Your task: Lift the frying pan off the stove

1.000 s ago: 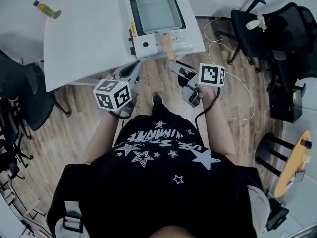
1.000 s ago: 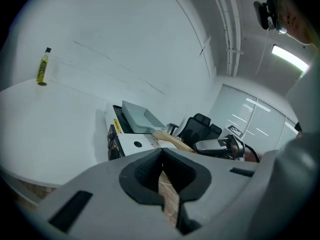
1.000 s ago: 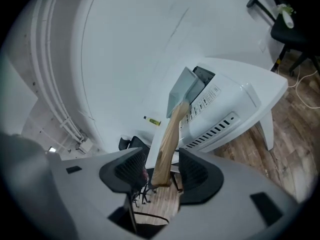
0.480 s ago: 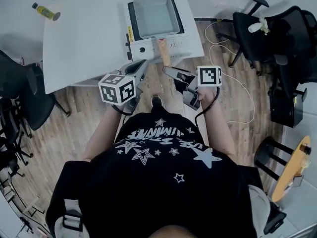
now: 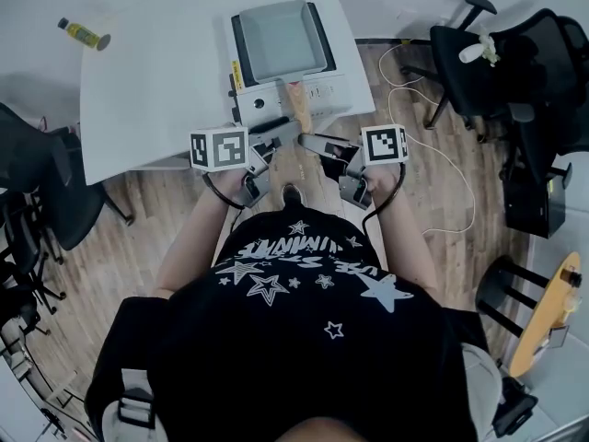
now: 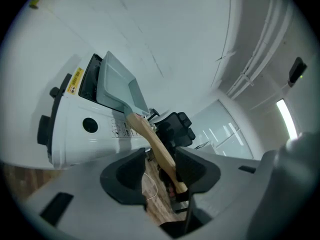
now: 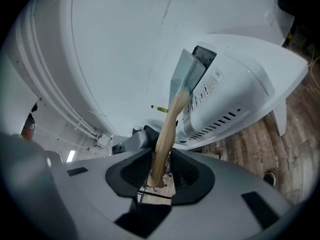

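Head view – square grey frying pan (image 5: pixel 281 40), wooden handle (image 5: pixel 296 99) – on stove (image 5: pixel 324 88).

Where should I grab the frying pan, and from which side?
The wooden handle, near its free end, from the front edge of the table: it juts straight out past the stove over that edge, while the frying pan itself is wide and square.

Stove (image 5: pixel 322 88) and bottle (image 5: pixel 81 32) print too small to read; chair (image 5: pixel 37 178) cropped
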Demonstrator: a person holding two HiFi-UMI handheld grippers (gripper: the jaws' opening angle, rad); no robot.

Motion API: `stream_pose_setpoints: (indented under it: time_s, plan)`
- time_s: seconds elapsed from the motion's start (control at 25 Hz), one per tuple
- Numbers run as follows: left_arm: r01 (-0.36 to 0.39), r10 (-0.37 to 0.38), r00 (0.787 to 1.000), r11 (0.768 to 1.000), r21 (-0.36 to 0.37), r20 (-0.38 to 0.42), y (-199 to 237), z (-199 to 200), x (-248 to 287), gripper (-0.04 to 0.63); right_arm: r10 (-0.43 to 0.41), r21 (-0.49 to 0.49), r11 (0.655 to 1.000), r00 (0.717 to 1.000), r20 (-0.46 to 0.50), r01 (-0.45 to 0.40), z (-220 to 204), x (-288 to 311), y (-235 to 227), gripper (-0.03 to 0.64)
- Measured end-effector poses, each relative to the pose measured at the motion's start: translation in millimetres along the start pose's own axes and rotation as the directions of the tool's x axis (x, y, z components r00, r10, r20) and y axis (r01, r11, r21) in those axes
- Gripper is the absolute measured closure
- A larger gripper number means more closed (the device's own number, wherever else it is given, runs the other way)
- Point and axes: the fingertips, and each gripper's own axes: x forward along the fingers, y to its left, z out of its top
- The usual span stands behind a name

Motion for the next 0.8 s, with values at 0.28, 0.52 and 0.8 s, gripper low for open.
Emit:
stream_pose_setpoints:
  time_s: [0.28,0.52,0.8]
  plan:
    - [0.091,-0.080,0.995,0.975,-0.200,0.062,-0.3,19.0,15.0,0.360,0.017,0.009,1.000,1.000,-0.008,-0.017,-0.4,0.8,1.3,0.503]
    - [0.090,-0.081,0.996,0.961,-0.263,0.046,4.2,19.3,26.4,0.359,0.039,0.012,0.999,0.999,-0.014,-0.039,-1.5,1.0,2.7,0.505]
    - [0.071,-0.060,0.997,0.950,-0.305,0.048,16.1,26.7,38.6,0.359,0.058,0.030,0.998,0.998,-0.027,-0.058,-3.6,1.8,0.9,0.506]
